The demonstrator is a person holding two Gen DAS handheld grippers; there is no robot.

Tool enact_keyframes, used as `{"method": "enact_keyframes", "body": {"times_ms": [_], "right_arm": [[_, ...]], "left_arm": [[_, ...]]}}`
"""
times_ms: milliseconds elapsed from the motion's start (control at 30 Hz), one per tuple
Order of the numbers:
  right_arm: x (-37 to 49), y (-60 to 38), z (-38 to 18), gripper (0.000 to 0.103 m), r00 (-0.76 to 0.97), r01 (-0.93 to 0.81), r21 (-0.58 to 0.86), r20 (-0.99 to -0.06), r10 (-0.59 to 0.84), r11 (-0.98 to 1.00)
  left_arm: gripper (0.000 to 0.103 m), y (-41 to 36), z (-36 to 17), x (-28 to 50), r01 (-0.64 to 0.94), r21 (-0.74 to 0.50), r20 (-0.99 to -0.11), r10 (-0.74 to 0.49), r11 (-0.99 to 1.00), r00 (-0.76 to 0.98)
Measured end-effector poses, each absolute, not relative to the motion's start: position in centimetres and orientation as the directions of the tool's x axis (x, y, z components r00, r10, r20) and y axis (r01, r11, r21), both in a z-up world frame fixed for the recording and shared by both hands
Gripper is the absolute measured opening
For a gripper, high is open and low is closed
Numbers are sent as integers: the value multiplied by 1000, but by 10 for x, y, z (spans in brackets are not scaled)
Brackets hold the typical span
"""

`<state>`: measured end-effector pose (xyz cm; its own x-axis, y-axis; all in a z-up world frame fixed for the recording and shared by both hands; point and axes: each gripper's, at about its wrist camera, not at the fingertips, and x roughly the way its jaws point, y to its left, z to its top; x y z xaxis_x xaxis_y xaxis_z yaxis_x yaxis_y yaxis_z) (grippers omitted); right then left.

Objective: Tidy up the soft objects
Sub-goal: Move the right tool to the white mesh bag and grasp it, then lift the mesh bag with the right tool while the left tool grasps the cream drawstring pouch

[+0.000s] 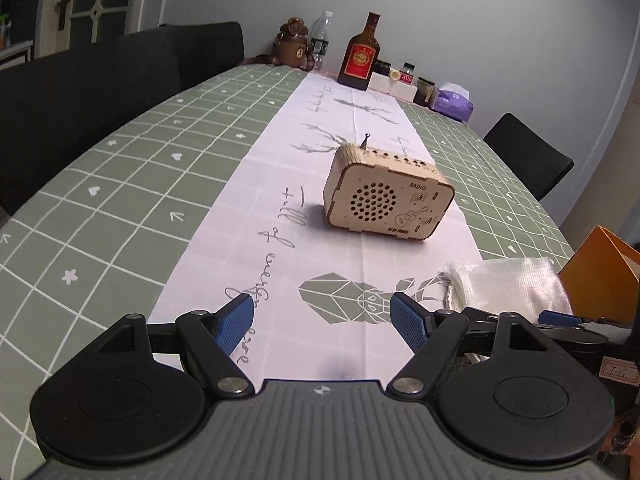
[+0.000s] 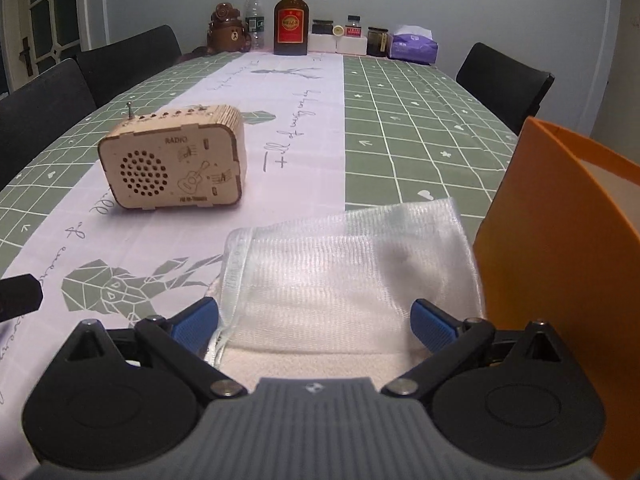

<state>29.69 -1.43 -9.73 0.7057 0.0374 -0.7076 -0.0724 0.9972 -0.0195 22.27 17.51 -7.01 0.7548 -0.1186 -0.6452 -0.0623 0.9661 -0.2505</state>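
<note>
A white mesh drawstring pouch [image 2: 352,264] lies flat on the table runner, with a pale pink soft cloth [image 2: 320,364] at its near end. My right gripper [image 2: 316,320] is open, its blue fingers on either side of the pouch's near end, just above it. In the left wrist view the pouch [image 1: 508,284] lies at the right. My left gripper [image 1: 322,320] is open and empty above the runner, to the left of the pouch. An open orange box [image 2: 560,264] stands right beside the pouch.
A wooden radio [image 1: 386,200] stands on the runner ahead; it also shows in the right wrist view [image 2: 172,160]. A bottle [image 2: 291,20], jars, a bear mug [image 2: 228,32] and a purple tissue pack [image 2: 412,46] line the far edge. Black chairs surround the table.
</note>
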Motion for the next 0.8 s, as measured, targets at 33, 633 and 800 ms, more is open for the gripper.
{"method": "enact_keyframes", "body": {"times_ms": [33,633,800], "right_arm": [[297,-14,-99,100,703,-77,-20,-710,41,997],[280,-17,-97,10,751,-153,-27,-653,99,988],[278,-16,-93,1,747,-175,-23,-655,118,984]], "left_arm": [[91,176,-72,224,-65,-252,-652,-119,966,749],[88,188,-64,212,-58,-298,-625,-149,953,766],[88,194,-55,203,-90,-290,-622,-116,953,774]]}}
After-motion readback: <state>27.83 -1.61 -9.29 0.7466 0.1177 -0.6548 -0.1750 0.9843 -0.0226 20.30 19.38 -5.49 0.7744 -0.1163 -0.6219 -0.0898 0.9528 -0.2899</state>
